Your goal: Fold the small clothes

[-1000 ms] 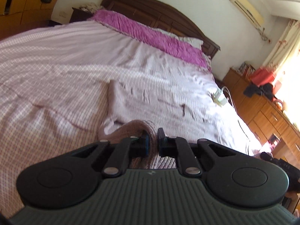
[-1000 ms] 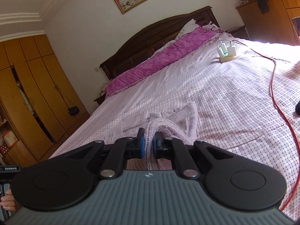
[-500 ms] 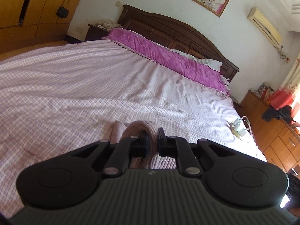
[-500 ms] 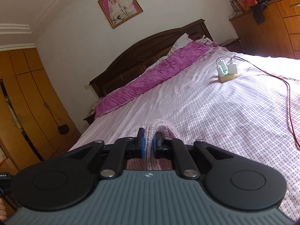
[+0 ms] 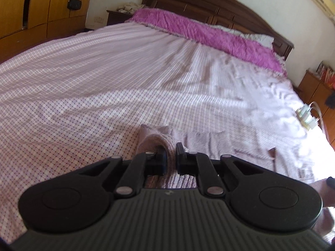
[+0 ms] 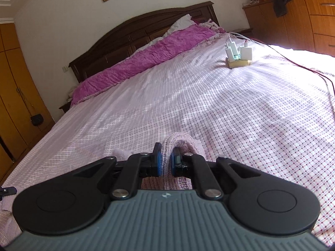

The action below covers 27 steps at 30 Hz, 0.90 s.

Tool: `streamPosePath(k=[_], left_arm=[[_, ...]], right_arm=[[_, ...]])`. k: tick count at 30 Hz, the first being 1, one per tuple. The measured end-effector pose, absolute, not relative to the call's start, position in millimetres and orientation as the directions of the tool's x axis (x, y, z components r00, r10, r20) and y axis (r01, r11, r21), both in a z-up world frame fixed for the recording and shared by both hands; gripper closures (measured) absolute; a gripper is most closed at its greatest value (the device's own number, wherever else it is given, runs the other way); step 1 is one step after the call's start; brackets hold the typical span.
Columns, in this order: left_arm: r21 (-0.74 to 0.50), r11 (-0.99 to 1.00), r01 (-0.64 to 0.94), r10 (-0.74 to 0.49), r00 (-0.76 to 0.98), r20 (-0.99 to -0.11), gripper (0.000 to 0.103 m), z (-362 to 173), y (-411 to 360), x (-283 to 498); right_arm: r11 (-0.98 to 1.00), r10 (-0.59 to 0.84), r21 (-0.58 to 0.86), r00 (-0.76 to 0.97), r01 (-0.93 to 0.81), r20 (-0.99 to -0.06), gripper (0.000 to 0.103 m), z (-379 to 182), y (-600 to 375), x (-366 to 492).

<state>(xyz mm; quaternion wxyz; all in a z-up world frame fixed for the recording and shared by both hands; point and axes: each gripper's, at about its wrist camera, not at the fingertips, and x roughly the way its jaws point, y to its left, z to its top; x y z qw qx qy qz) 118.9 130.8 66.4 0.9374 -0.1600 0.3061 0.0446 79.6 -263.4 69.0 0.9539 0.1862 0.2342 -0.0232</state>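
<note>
Left hand-held gripper [image 5: 170, 156], foreground: jaws closed on a fold of the pink knitted garment [image 5: 155, 140], which arches up just ahead of the fingers; the rest of it lies on the bed [image 5: 104, 79] to the right of the grip. Right hand-held gripper [image 6: 165, 163]: blue-padded fingers [image 6: 158, 163] likewise pinching a raised fold of the same garment. Bed cover: pale checked cloth, lightly creased, sunlit at the right. Power strip with white chargers [image 6: 238, 56] resting on the bed, well beyond the garment, toward the right edge. Magenta blanket [image 5: 205, 31] across the head of the bed, against the dark wooden headboard [image 6: 142, 33]. Wooden wardrobe [image 5: 41, 6] left of the bed; wooden dresser [image 6: 303, 18] to its right.
</note>
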Motion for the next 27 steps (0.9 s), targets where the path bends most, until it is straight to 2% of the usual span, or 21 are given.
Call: streamPosePath(k=[5, 12, 18, 27], left_arm=[[-0.227, 0.956, -0.188, 0.0, 0.77, -0.638, 0.09, 35.4, 133.6, 134.1], [-0.228, 0.963, -0.14, -0.036, 0.777, -0.628, 0.087, 38.6, 133.7, 128.0], [-0.213, 0.97, -0.117, -0.037, 0.797, -0.603, 0.074, 57.9, 134.8, 101.6], [-0.245, 0.965, -0.093, -0.077, 0.793, -0.604, 0.073, 61.8, 136.0, 82.9]], right_arm=[[0.938, 0.022, 0.302, 0.84, 0.17, -0.542, 0.093, 32.4, -266.0, 96.0], [0.933, 0.04, 0.318, 0.831, 0.168, -0.556, 0.091, 26.6, -266.0, 93.5], [0.919, 0.072, 0.361, 0.83, 0.161, -0.553, 0.079, 45.4, -278.0, 75.6], [0.905, 0.125, 0.407, 0.837, 0.123, -0.532, 0.055, 70.1, -271.0, 22.4]])
